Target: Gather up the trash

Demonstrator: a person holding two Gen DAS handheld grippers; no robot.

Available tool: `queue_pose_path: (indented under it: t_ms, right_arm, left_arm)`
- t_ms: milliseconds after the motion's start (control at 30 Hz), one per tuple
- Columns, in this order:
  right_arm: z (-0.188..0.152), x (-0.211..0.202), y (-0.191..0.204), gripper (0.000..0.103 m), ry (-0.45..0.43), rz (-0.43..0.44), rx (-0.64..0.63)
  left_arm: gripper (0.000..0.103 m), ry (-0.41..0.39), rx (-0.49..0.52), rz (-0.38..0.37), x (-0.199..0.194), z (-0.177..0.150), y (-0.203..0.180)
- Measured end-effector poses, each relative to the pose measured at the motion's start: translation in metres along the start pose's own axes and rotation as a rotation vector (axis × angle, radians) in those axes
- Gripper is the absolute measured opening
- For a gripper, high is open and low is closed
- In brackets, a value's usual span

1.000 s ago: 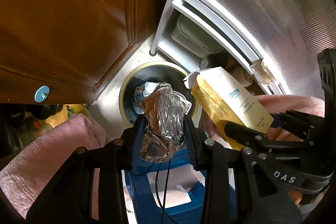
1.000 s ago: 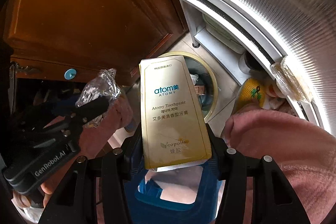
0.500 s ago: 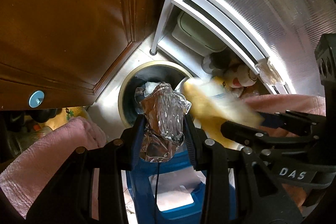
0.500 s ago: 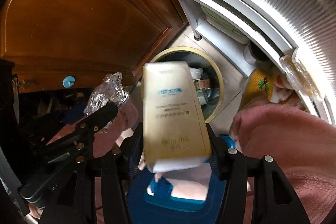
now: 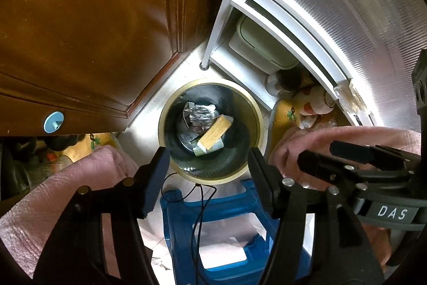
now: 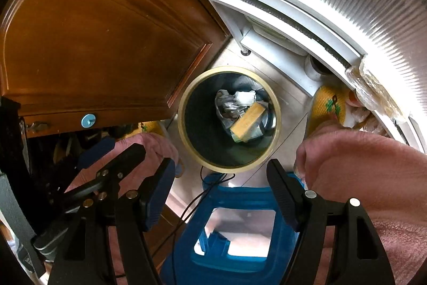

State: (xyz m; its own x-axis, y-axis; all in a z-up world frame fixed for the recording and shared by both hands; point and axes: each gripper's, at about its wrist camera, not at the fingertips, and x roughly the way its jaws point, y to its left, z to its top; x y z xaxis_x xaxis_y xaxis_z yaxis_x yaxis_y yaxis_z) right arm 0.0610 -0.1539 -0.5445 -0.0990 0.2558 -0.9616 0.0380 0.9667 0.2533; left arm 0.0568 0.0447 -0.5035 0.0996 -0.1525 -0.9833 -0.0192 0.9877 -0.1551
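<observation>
A round bin with a gold rim (image 5: pixel 260 122) (image 6: pixel 277 124) stands on the floor below both grippers. Inside it lie the crumpled foil (image 5: pixel 198 114) (image 6: pixel 226 104) and the yellow toothpaste box (image 5: pixel 214 134) (image 6: pixel 246 122), among other scraps. My left gripper (image 5: pixel 209 159) hangs straight above the bin; its jaws are opening and nothing is between them. My right gripper (image 6: pixel 221 174) also points down at the bin, its jaws opening and empty. In the left wrist view the right gripper (image 5: pixel 355 159) shows at the right; in the right wrist view the left gripper (image 6: pixel 106 162) shows at the left.
A blue plastic stool (image 5: pixel 224 229) (image 6: pixel 240 226) stands just in front of the bin, a thin black cable (image 5: pixel 200 205) draped over it. A brown wooden cabinet door (image 5: pixel 93 31) rises at the left, a ribbed glass sliding door (image 5: pixel 347 4) at the right. Pink sleeves (image 6: pixel 360 164) flank both grippers.
Both grippers have opened. The foil left the left gripper and the toothpaste box left the right one; both now lie in the bin.
</observation>
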Motion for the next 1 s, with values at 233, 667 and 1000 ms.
queue_pose_path:
  t_ms: [233, 667, 1000]
  right_arm:
    - [-0.001, 0.0, 0.003, 0.072, 0.001, 0.001, 0.002]
    - [-0.007, -0.011, 0.008, 0.072, -0.042, -0.012, -0.033]
    - [-0.017, -0.036, 0.02, 0.072, -0.124, -0.019, -0.087]
  left_arm:
    - [0.059, -0.017, -0.002, 0.002, -0.003, 0.0, -0.001]
    - [0.059, -0.051, 0.022, 0.027, -0.014, -0.006, -0.005]
    - [0.059, -0.112, 0.02, 0.044, -0.041, -0.015, -0.008]
